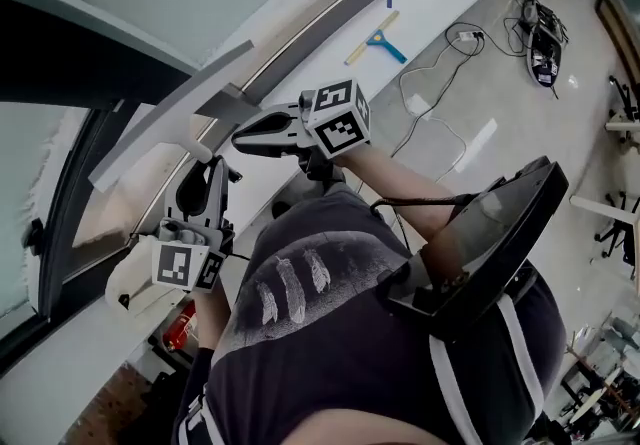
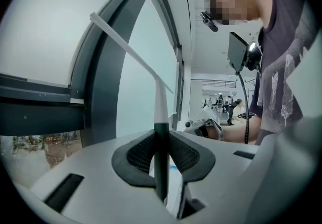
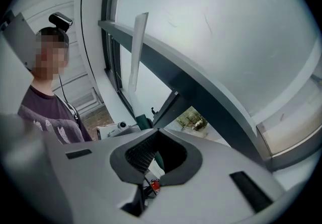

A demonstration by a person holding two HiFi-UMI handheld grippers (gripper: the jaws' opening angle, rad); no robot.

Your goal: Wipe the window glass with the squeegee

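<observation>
The left gripper was closed narrow on the dark green handle of the long, grey-bladed squeegee. Its pads pinched the handle low down, so the white neck and the blade stood out ahead of the jaws, free to be laid flat on a pane. The right gripper was fully closed with nothing between its jaws. It pointed toward the window just beside the squeegee's neck, and probably only accompanied the working hand rather than steadying the tool.

The blade lay slantwise across the dark grey window frame, with one end over the pale window glass beyond that frame. Whether its rubber edge touched the glass could not be told. Beyond the frame the pane offered wide, unbroken room for a stroke. The frame's crossbar and slanted upright stood close by the blade, though, so a pull toward them would likely have to stop short of the frame's edge.
</observation>
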